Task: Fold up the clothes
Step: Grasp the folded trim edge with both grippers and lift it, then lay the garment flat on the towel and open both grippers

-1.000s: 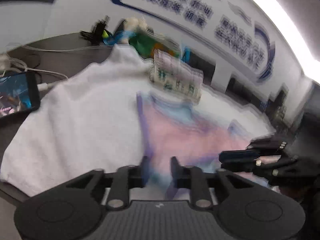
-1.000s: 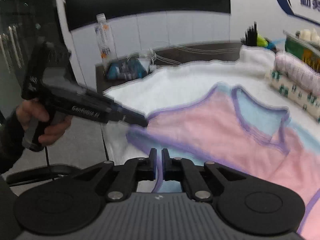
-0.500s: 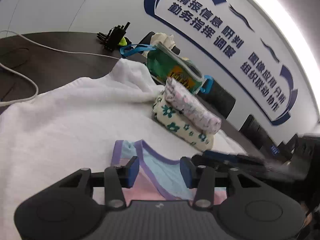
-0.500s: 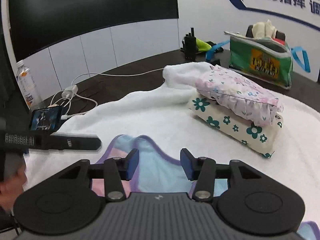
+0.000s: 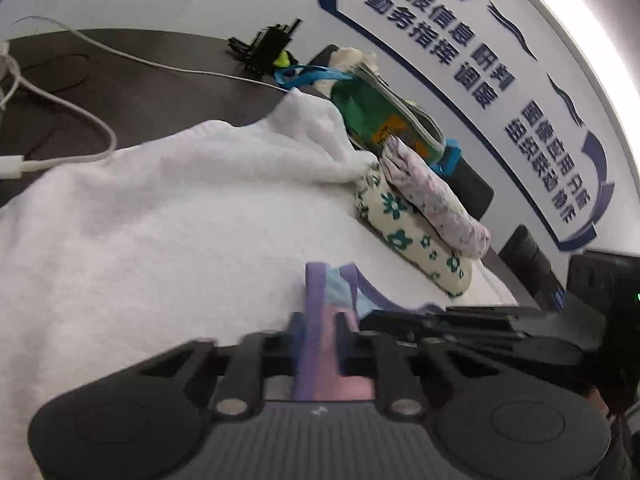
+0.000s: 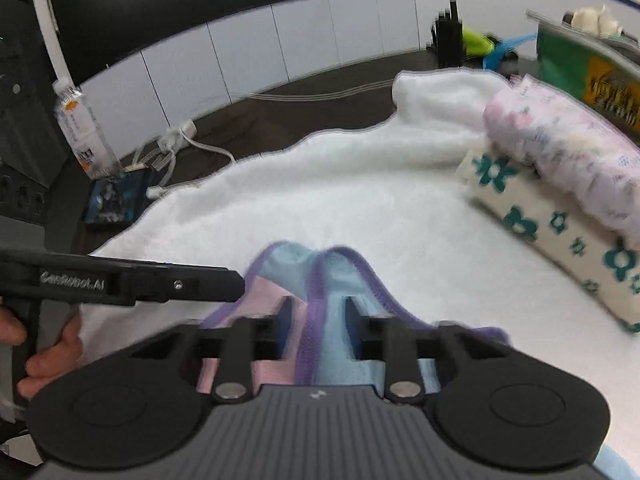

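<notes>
A pink and light-blue garment [image 5: 340, 294] with purple trim lies on a white towel [image 5: 160, 240], its neck end towards the far side. My left gripper [image 5: 322, 336] has its jaws closing on the left shoulder's purple edge, and the cloth fills the gap. My right gripper [image 6: 318, 312] is shut on a raised ridge of the garment [image 6: 296, 260] at the other shoulder. In the right wrist view the left gripper [image 6: 236, 286] comes in from the left, held by a hand [image 6: 48, 360]. In the left wrist view the right gripper [image 5: 372, 316] comes in from the right.
A stack of folded clothes [image 6: 560, 184] rests on the towel [image 6: 360, 200] at the right, with a green bag [image 6: 592, 68] behind it. Off the towel's left edge lie a phone [image 6: 116, 200], white cables [image 5: 60, 120] and a water bottle [image 6: 80, 128].
Both grippers stood open over the garment's neck end half a second ago. Their jaws have since narrowed onto the cloth, which now bunches up between the fingers.
</notes>
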Tool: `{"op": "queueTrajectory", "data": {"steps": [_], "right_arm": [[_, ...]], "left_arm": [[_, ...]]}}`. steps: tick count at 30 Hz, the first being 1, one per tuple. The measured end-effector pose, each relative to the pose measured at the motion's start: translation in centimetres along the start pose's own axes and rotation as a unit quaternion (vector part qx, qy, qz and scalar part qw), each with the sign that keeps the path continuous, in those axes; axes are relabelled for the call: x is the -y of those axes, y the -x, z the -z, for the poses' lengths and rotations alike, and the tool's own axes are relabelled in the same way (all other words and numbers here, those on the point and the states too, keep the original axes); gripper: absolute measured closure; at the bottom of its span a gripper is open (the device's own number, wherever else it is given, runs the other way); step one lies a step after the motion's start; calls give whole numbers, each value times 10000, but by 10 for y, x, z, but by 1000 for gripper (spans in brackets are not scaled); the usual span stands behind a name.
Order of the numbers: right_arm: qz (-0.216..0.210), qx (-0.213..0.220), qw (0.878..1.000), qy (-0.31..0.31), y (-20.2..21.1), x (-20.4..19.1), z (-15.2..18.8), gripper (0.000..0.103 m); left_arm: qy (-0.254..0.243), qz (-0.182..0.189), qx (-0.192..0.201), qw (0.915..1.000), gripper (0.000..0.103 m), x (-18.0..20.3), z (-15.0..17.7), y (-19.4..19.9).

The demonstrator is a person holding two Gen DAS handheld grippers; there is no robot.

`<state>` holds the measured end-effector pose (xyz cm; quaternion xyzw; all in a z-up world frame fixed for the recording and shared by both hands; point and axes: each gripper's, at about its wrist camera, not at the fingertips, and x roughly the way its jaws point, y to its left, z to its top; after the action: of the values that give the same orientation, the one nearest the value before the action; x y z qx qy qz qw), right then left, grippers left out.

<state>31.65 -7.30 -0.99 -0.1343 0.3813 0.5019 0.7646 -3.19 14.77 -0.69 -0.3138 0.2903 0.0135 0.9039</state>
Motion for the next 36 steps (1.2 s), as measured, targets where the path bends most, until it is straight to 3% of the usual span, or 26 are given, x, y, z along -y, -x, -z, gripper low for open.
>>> {"op": "queueTrajectory", "data": {"steps": [4,8,13,16,18,22,25,27,29,33,36], "right_arm": [[170,238,9993,223,17,-6,3,103],[239,314,9992,25,25,0,5,103],[-26,102,9999,118,16,-6,18,87],[127,136,9994,305,13,-15,26,89],[242,172,9988,391,15,-21,27,100],[459,406,9974,392,34,-24,22,101],[678,266,9964,442,36,-22,24,96],[863,188,9949,490,31,-25,30,85],[1054,313,9925,534,37,-30,34,79],[1204,927,9882,-173,102,-17,42,71],[1262,898,9860,-621,133,-9,65,71]], "left_arm": [[-293,-122,39,9995,95,4,8,1],[-374,-198,105,9990,92,7,9,0],[-511,-251,177,9982,92,9,12,1],[-511,-265,170,9982,92,10,11,0],[-562,-296,174,9978,92,11,11,0],[-684,-336,202,9969,90,15,13,0],[-696,-294,254,9968,82,15,13,2],[-630,-260,489,9965,65,15,15,17],[-642,-163,736,9951,65,17,17,35],[-1582,602,693,9831,65,52,36,73],[-2545,1106,296,9603,63,91,68,75]]}}
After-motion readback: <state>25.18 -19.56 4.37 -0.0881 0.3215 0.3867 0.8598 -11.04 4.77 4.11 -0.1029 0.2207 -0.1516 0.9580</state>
